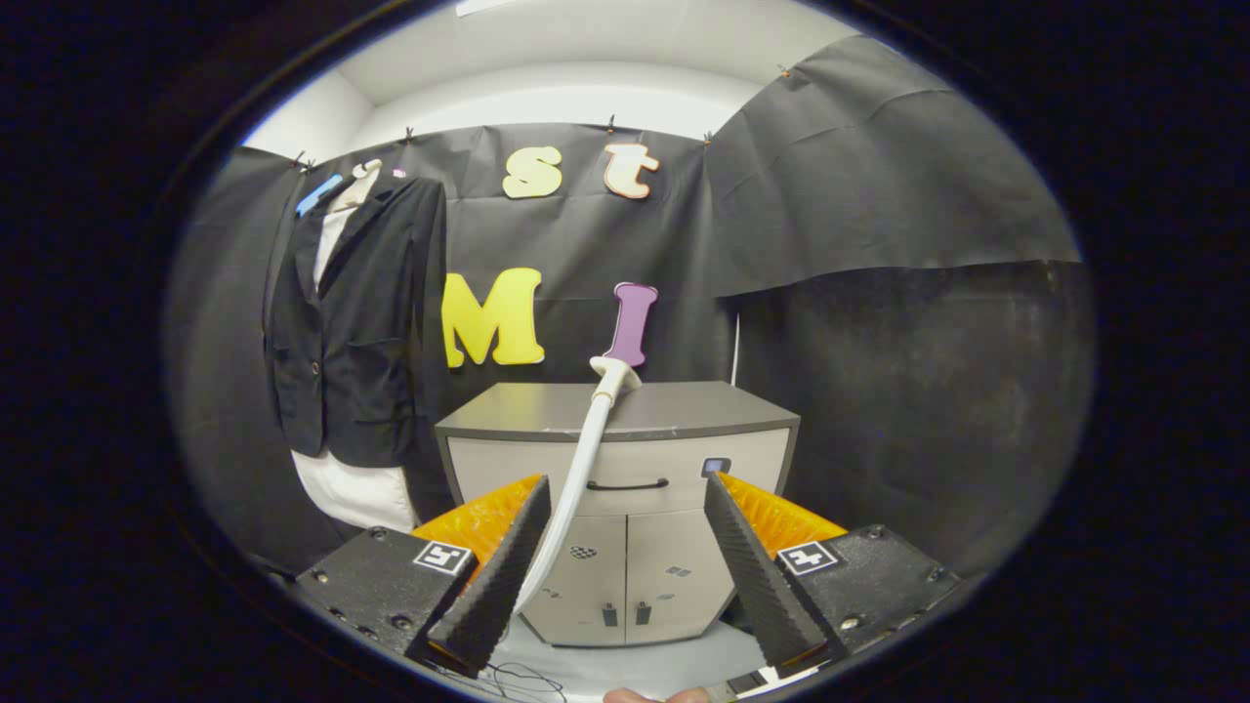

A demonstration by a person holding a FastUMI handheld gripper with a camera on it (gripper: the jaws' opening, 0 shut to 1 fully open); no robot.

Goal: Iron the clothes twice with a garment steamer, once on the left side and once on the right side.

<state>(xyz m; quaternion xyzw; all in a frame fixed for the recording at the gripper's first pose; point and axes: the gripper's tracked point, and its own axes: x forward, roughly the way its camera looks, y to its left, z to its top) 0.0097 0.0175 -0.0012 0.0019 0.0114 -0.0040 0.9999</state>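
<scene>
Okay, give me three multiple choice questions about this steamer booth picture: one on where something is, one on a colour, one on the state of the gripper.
1. Where does the dark suit jacket hang?
A. beside the grey cabinet, on the wall
B. on the cabinet top
C. between the fingers

2. What colour is the curved steamer wand?
A. red
B. white
C. green

3. How is the gripper?
A. shut on the wand
B. shut on the jacket
C. open

Answers: 1 A, it hangs on the wall by the cabinet; 2 B, the wand is white; 3 C, the fingers stand wide apart, one near the wand.

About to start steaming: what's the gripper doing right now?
Gripper: open, holding nothing; the steamer wand passes between its fingers, untouched.
</scene>
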